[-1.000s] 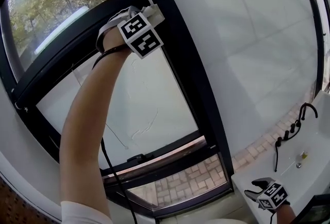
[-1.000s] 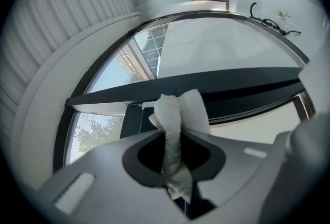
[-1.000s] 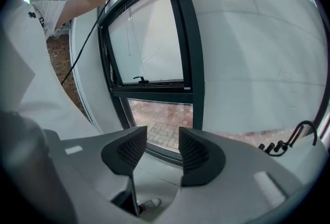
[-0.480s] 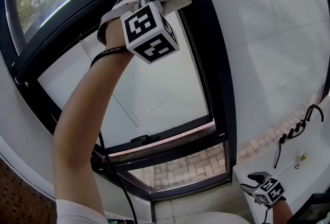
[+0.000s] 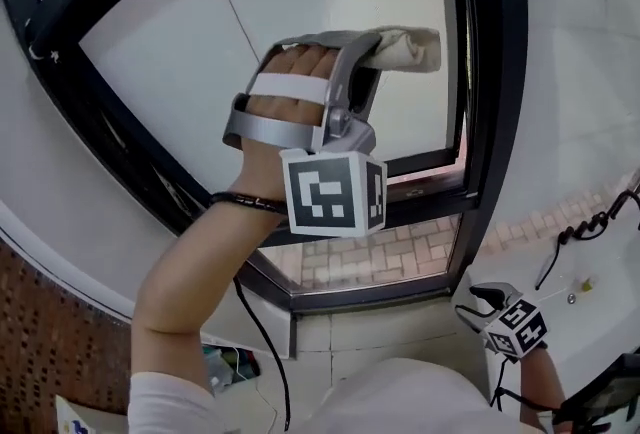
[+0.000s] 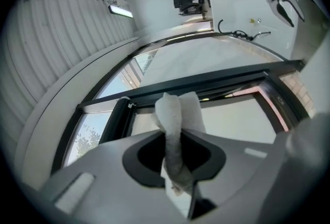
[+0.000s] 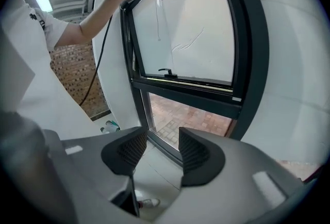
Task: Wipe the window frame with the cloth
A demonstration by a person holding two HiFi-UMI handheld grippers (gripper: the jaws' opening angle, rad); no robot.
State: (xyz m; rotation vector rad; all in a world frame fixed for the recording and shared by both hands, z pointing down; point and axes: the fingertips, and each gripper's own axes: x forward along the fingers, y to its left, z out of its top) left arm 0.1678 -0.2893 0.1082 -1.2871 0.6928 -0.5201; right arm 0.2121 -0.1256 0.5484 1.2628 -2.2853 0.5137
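Red brick wall (image 5: 35, 332) under curved white wall (image 5: 60, 192).

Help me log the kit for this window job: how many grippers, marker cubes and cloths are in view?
Grippers: 2 (left gripper, right gripper)
Marker cubes: 2 (left cube, right cube)
Cloths: 1 (cloth, clamped in the left gripper)
Total: 5

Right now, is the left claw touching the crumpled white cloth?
Touching. The left gripper view shows the left claw shut on the crumpled white cloth, which is pinched between its jaws and sticks out past them.
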